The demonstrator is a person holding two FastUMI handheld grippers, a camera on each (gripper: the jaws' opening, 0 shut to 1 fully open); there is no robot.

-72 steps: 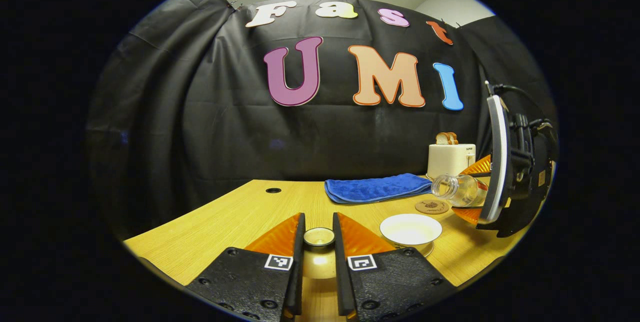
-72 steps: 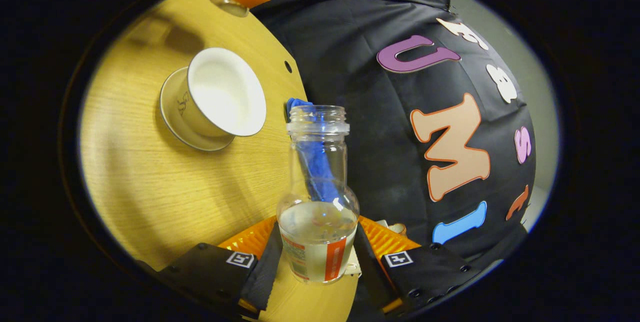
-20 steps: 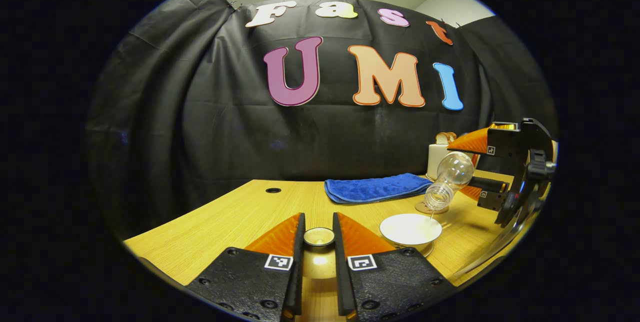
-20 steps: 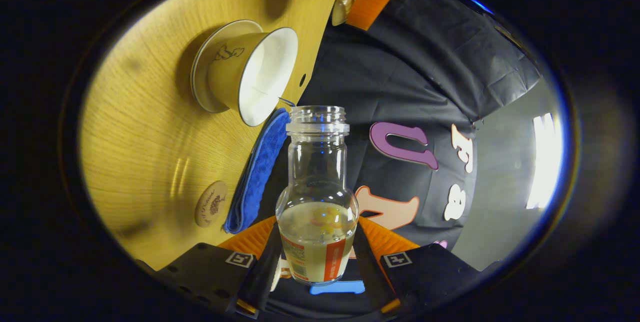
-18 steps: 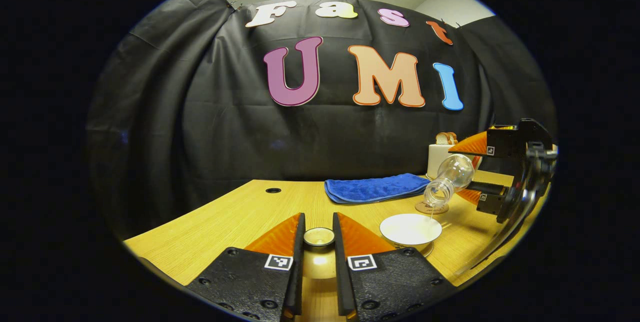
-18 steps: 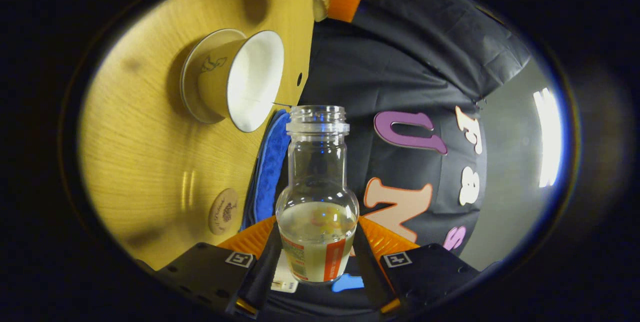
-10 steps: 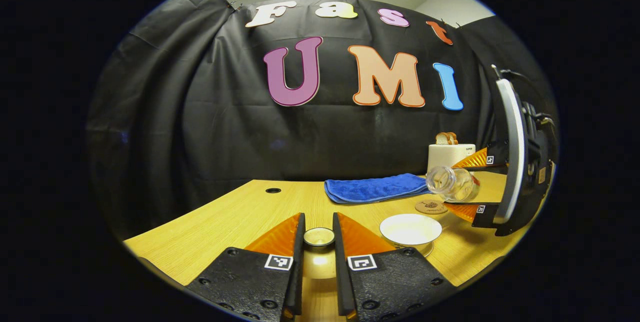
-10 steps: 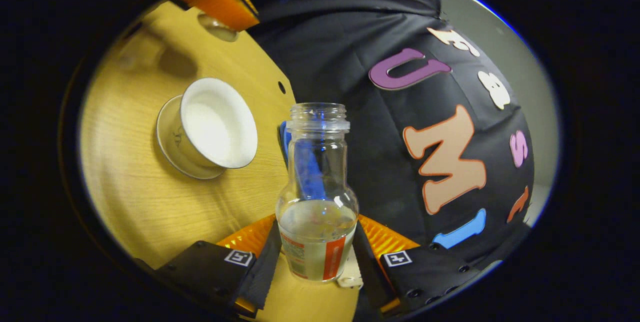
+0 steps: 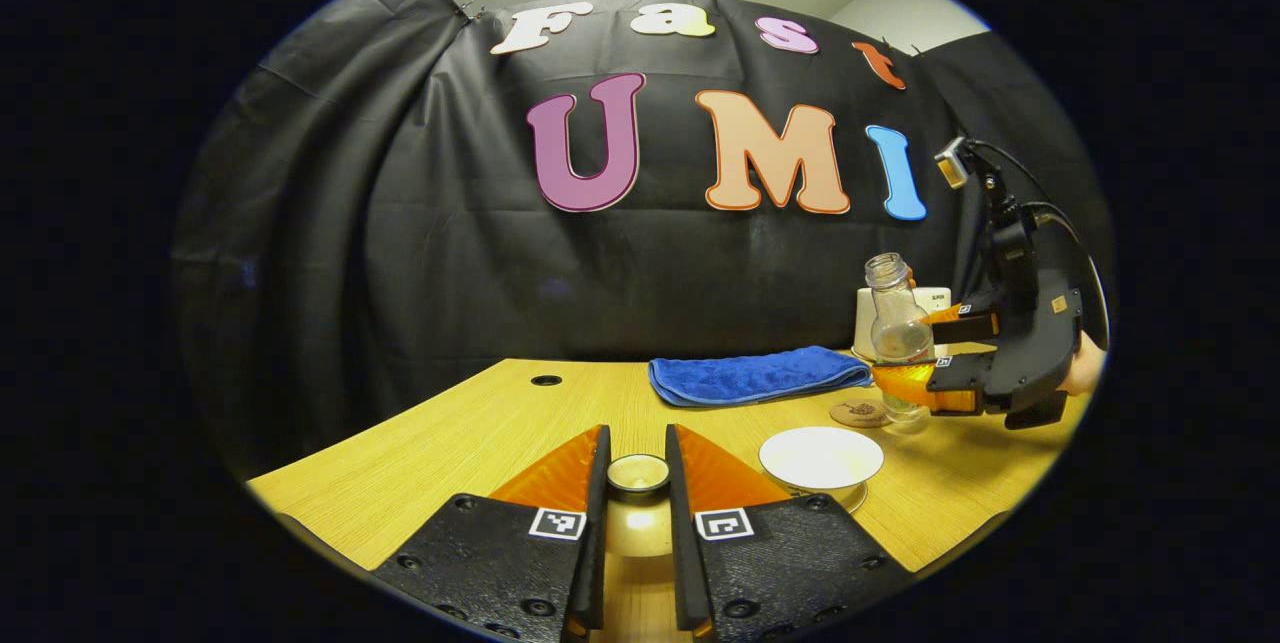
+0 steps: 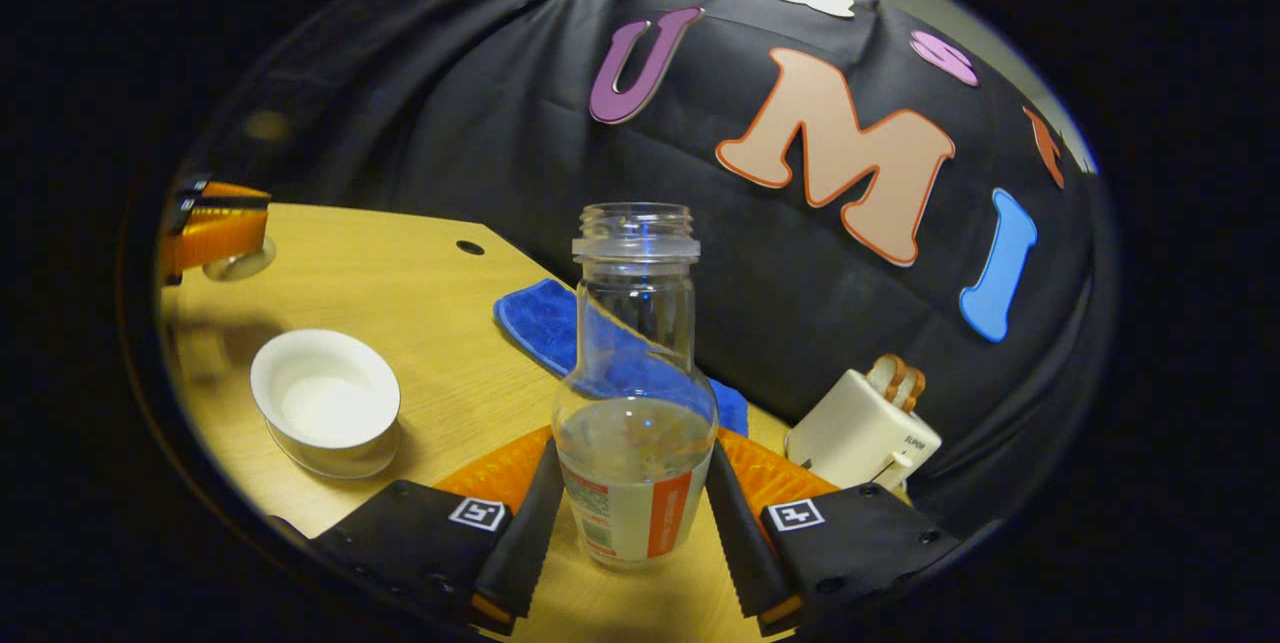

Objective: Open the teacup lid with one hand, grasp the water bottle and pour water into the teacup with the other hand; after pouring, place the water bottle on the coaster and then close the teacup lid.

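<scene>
The right gripper (image 10: 632, 523) clamps the upright water bottle (image 10: 635, 393), with bare table (image 10: 420, 293) beyond; the left gripper (image 9: 636, 493) pinches the teacup lid (image 9: 638, 472), with the open teacup (image 9: 821, 458) just beside it, coaster (image 9: 860, 413) farther.

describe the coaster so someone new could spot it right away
On the wooden table, find the folded blue towel near the back. Just right of its front corner lies the coaster, a small flat brown disc with a dark printed design, beside the white teacup.
</scene>
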